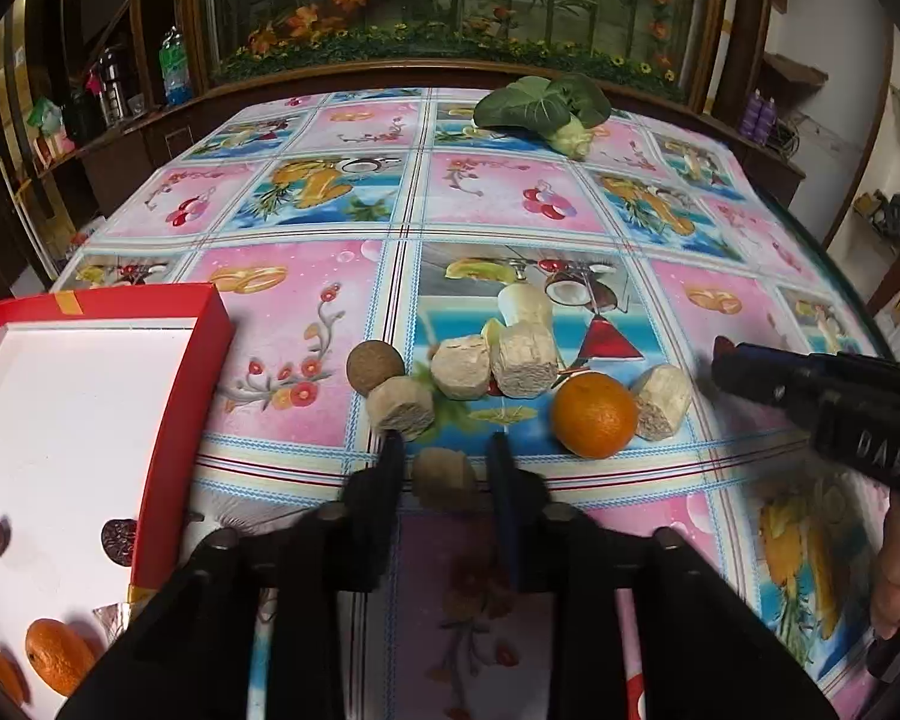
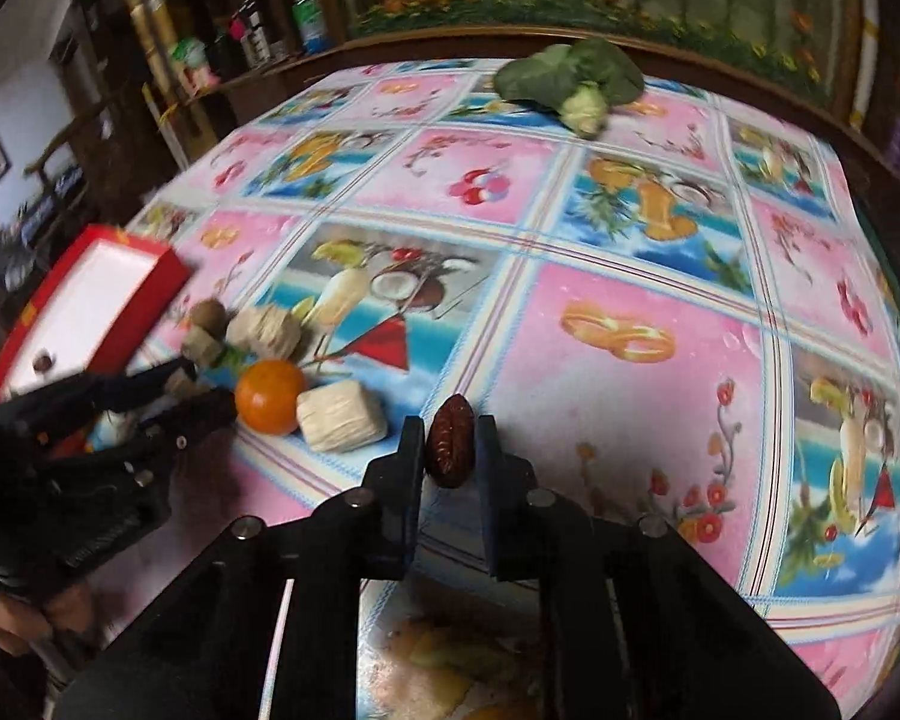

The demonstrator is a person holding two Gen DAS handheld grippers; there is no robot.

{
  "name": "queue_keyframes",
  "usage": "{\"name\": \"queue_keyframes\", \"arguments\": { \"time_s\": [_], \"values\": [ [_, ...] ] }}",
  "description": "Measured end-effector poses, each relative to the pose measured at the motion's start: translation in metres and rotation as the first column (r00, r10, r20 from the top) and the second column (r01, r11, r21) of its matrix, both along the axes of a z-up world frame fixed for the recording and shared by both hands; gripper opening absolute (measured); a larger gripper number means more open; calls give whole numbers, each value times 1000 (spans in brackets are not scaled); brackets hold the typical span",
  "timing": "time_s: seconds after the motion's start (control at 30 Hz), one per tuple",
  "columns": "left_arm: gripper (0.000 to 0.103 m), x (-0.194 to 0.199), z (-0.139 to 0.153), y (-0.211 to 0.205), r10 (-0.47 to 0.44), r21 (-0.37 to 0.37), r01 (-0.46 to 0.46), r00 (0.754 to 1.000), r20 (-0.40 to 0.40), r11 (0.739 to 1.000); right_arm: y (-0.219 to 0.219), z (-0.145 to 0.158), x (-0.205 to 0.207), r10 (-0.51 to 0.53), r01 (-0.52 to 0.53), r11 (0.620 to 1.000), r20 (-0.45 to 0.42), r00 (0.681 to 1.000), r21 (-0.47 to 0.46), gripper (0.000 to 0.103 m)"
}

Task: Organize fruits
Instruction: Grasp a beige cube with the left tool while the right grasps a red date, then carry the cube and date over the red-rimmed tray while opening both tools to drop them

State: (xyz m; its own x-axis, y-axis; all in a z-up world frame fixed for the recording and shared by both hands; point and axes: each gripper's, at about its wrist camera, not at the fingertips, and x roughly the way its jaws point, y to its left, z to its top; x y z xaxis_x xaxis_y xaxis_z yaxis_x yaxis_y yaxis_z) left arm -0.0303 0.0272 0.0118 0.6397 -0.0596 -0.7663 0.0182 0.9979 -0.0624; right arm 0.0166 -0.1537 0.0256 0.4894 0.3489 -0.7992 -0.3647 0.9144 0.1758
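My left gripper (image 1: 445, 450) stands around a small brown round fruit (image 1: 444, 478) on the table; its jaws sit close on both sides, and I cannot tell whether they touch it. My right gripper (image 2: 450, 429) is shut on a dark red wrinkled date (image 2: 450, 441) held just above the cloth; it also shows at the right in the left wrist view (image 1: 727, 357). An orange (image 1: 595, 415) lies among several pale cut stalk pieces (image 1: 525, 352) and a round brown fruit (image 1: 375, 365). The red box (image 1: 207, 360) at left holds two dates (image 1: 119, 542) and oranges (image 1: 57, 654).
A leafy green vegetable (image 1: 543, 108) lies at the table's far side. The fruit-patterned tablecloth (image 2: 630, 420) covers the whole table. A wooden cabinet with a flower scene stands behind, and shelves with bottles (image 1: 174, 69) are at far left.
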Motion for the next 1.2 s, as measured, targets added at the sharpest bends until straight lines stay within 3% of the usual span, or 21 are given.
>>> {"name": "queue_keyframes", "arguments": {
  "time_s": [0.23,0.37,0.67,0.97,1.2],
  "values": [
    [20,-6,1,-1,-14,2,14,1000,-7,1000,-28,7,11,-140,142,982,-22,990,126,18],
    [20,-20,6,0,-16,-8,16,1000,-2,1000,-36,10,13,-168,169,974,-16,986,151,18],
    [20,-61,31,3,-30,-11,31,998,58,999,-36,24,2,-171,151,966,79,982,212,18],
    [20,-82,45,25,40,13,-42,994,105,999,-25,30,-7,-140,106,970,143,980,219,18],
    [20,-89,43,40,85,5,-86,992,98,996,-11,35,-21,-101,60,978,203,974,200,18]
  ]
}}
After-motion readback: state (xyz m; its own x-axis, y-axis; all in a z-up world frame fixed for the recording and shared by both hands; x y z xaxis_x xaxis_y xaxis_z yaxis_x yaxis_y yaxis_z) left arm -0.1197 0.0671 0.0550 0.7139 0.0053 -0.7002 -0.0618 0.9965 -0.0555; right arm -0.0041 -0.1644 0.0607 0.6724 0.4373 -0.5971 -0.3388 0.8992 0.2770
